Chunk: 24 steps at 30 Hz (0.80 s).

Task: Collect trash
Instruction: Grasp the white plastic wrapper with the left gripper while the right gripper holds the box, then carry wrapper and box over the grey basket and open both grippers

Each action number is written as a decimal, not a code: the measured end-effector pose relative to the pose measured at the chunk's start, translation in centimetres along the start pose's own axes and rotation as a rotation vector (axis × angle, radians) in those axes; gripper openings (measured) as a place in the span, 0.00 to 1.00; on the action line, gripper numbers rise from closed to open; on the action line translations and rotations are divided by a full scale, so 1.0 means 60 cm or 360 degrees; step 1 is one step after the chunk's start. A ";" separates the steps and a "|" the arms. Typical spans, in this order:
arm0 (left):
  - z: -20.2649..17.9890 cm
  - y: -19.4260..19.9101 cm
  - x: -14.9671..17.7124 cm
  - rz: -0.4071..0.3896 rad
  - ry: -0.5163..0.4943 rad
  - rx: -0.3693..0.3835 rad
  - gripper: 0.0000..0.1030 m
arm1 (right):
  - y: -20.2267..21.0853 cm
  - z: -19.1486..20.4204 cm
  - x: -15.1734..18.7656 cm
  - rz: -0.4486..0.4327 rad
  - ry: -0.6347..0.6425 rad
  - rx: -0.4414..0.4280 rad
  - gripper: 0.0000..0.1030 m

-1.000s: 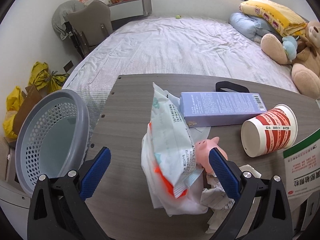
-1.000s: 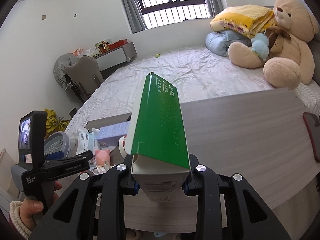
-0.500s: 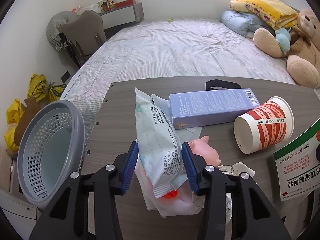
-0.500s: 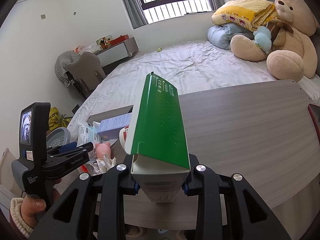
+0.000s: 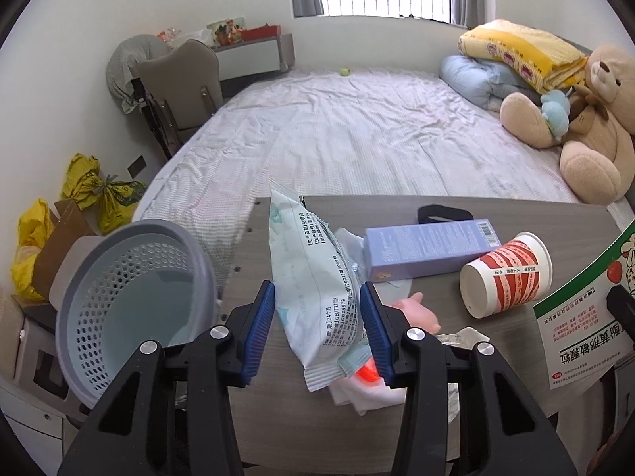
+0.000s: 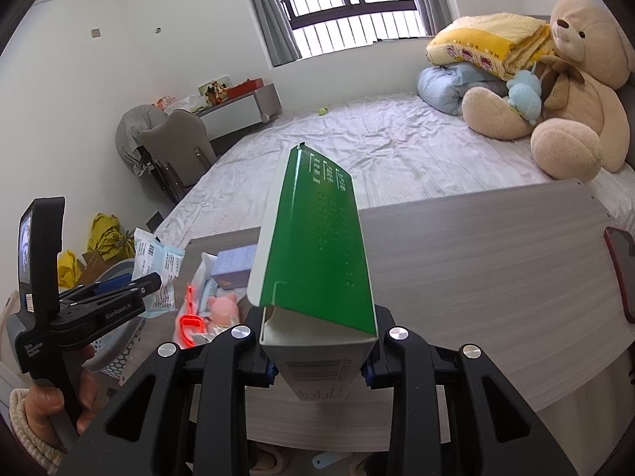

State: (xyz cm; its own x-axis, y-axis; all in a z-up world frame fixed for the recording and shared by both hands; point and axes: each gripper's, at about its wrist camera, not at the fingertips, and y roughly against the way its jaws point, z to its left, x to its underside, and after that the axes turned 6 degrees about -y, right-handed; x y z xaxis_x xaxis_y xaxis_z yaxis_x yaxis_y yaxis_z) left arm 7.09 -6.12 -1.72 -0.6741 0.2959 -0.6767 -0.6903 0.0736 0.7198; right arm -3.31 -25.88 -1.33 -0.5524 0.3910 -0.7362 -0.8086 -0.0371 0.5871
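The left gripper [image 5: 317, 329] has its blue pads [image 5: 260, 329] pinched on a pale wet-wipes packet [image 5: 313, 289], having just closed on it, and the packet hangs clear of the grey table [image 5: 496, 206]. The right gripper [image 6: 317, 365] is clamped on a green-and-white carton [image 6: 317, 254], held out over the table edge. Both pickups look done, so the step in hand is carrying. Just left of the packet stands the grey perforated basket [image 5: 131, 293], tipped toward the camera; the next move calls for swinging the packet left over its rim and spreading the pads. Beyond lie a pink pig toy [image 5: 420, 311], a lilac box [image 5: 428, 248] and a tipped paper cup [image 5: 508, 273], awaiting collection.
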 end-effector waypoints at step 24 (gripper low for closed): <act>0.297 -0.010 0.073 0.0024 0.0337 -0.0210 0.43 | -0.161 0.382 0.008 0.0237 0.0428 -0.0533 0.28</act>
State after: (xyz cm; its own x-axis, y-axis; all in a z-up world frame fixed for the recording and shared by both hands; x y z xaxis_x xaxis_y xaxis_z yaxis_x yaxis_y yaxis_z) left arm 9.20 12.09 -2.36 -0.7148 0.0890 -0.6936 -0.6989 -0.0586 0.7128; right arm 8.89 -4.25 0.39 -0.6648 0.1079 -0.7392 -0.7128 -0.3877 0.5844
